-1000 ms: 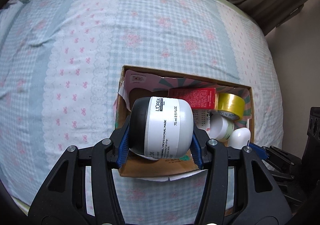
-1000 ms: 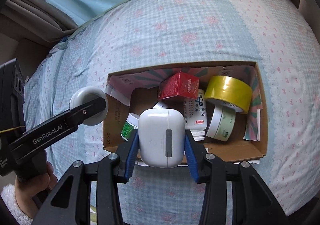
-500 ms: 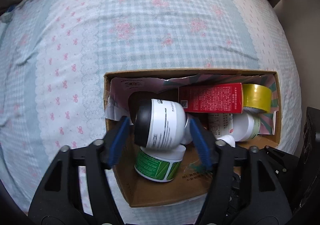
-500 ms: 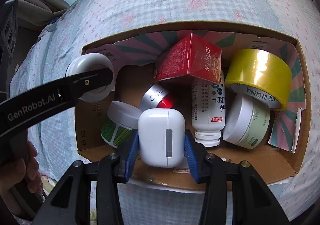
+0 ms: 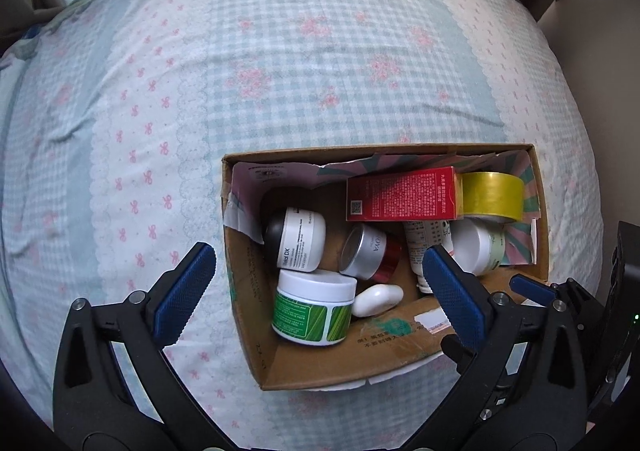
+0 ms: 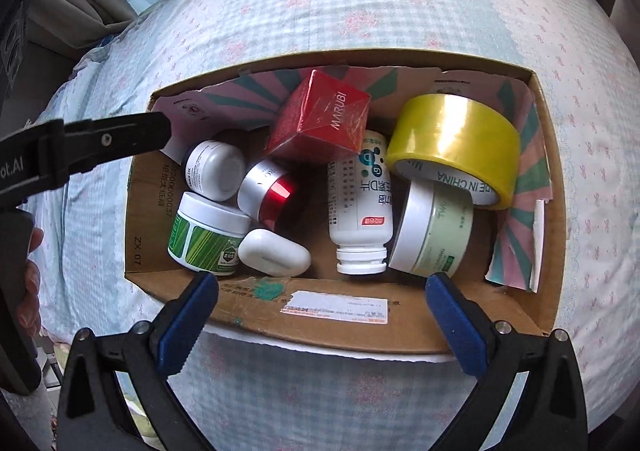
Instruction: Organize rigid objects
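A: Where do we stand with the open brown cardboard box (image 6: 548, 179) on the gingham bedspread (image 5: 280, 51)?

B: Our left tongs (image 5: 320, 291) are spreading, nothing between the blue pads; the near-left wall of the box sits under the gap. Our right tongs (image 6: 322, 309) are opening too, empty, over the near wall.

A: And the things?

B: All inside. The white jar with the black lid (image 5: 298, 245) lies on its side at 12 o'clock from our left tongs, long axis running 10 to 4. The white pill-shaped case (image 6: 276, 253) lies flat at 11 o'clock from our right tongs, long axis 10 to 4, touching the green-striped white-lidded jar (image 6: 208, 235).

A: The rest?

B: The red carton (image 6: 320, 119) leans on the white bottle (image 6: 360, 203); the yellow tape roll (image 6: 456, 147) rests on the pale green tub (image 6: 432, 235); the silver-and-red jar (image 6: 268, 191) lies mid-box.

A: Next?

B: We judge both deposits done, so we lift clear. We see nothing loose on the bedspread. The left is nearer the jars, the right nearer the case.
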The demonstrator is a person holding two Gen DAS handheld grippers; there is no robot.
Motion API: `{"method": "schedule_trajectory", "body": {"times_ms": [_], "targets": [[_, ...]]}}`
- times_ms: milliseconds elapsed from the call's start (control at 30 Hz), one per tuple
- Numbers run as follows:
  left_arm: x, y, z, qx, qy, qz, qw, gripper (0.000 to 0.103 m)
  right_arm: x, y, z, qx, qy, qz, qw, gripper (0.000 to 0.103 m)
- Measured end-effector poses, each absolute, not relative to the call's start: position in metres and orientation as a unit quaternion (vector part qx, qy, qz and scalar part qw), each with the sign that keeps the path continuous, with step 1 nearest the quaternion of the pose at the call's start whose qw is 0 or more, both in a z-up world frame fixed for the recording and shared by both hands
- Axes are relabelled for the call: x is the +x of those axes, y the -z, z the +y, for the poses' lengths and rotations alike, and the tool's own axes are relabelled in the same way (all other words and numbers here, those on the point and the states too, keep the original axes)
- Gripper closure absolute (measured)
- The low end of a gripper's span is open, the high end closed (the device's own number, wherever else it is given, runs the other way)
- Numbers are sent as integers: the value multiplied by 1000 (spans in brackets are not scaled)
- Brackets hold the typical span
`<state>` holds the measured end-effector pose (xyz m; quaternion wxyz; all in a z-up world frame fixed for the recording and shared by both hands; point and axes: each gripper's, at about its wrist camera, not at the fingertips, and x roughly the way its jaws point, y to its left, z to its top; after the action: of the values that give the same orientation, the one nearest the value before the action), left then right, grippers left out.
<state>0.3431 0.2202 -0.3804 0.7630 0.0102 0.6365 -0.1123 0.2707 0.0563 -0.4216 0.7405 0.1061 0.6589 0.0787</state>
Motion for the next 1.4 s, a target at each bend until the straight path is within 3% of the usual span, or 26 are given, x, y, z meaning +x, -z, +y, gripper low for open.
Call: {"method": "schedule_trajectory", "body": {"times_ms": [333, 733, 1033, 1200, 1400], "targets": [[307, 293, 221, 12, 120, 573, 811, 0, 250, 356, 49, 102, -71, 637, 760, 0], [250, 162, 210, 6, 97, 472, 876, 0, 222, 211, 0, 89, -66, 553, 825, 0], [159, 37, 168, -15, 88, 340, 936, 0, 174, 82, -53, 68, -46, 446, 891, 0], [122, 10, 139, 6, 74, 292, 953, 0, 144, 36, -77, 60, -35, 387, 920, 0], [96, 0, 129, -6, 68, 280, 958, 0, 117, 20, -88, 33, -4, 352, 936, 0]]}}
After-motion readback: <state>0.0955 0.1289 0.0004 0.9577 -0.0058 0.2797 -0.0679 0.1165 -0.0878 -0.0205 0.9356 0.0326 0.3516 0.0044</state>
